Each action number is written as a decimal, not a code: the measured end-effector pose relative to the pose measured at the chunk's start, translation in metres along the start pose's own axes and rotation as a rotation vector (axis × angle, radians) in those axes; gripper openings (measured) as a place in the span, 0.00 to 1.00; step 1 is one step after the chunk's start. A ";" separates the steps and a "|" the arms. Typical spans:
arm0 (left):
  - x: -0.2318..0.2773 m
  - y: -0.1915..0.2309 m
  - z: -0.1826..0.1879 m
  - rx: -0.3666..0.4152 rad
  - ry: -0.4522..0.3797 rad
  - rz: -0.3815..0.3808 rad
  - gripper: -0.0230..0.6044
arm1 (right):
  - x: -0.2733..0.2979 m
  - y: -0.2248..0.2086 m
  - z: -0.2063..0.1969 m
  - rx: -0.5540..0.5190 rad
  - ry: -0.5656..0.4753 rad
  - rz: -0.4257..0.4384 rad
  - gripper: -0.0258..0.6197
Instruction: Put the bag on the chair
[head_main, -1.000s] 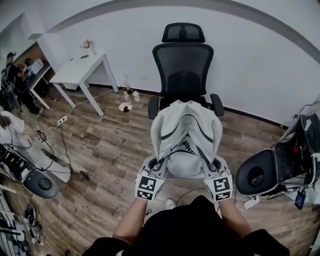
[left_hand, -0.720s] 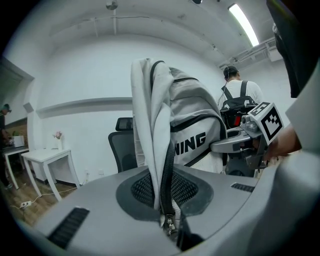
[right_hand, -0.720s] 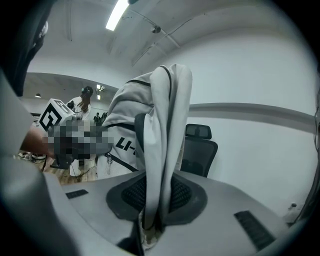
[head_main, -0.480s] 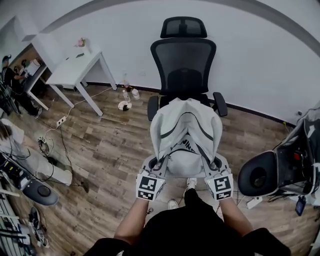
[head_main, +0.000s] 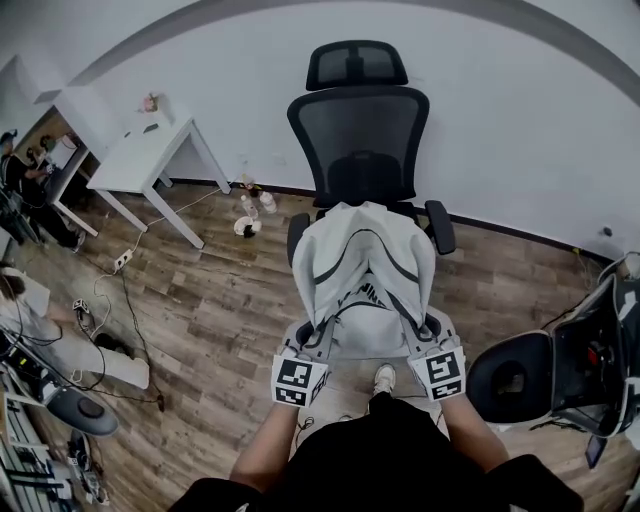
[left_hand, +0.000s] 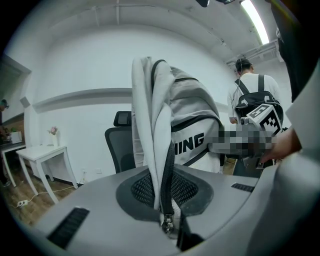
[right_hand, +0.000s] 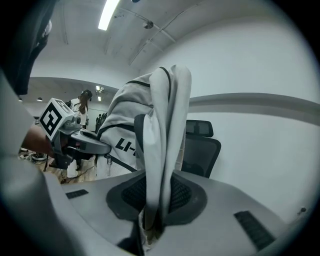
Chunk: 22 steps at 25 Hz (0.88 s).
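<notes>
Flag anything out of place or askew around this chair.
Nothing spilled or damaged. The bag hangs between the left tool and right tool, short of the chair. Only oddities: small bottles standing on the floor left of it, and loose cables trailing nearby.

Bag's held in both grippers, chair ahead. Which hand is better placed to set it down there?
Neither clearly. The left gripper and right gripper are each shut on one side of the white bag, level with each other, and the office chair stands straight ahead beyond it. Lower with both together.
</notes>
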<state>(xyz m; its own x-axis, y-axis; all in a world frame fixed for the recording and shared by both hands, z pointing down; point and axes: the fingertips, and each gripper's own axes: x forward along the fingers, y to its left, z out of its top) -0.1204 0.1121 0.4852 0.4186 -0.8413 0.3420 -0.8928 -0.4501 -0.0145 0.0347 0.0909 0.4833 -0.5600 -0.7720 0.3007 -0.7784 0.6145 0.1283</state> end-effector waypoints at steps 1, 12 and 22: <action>0.007 0.001 0.003 -0.002 0.002 0.003 0.12 | 0.005 -0.006 0.001 -0.001 -0.001 0.002 0.16; 0.069 0.014 0.023 0.001 0.036 0.019 0.12 | 0.046 -0.059 0.001 0.036 -0.007 0.039 0.16; 0.117 0.021 0.029 -0.010 0.067 0.064 0.12 | 0.081 -0.097 -0.007 0.062 -0.003 0.094 0.16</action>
<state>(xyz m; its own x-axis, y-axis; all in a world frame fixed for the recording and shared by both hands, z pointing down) -0.0860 -0.0042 0.4977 0.3493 -0.8459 0.4031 -0.9189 -0.3933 -0.0291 0.0668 -0.0303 0.5014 -0.6324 -0.7117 0.3058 -0.7381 0.6734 0.0408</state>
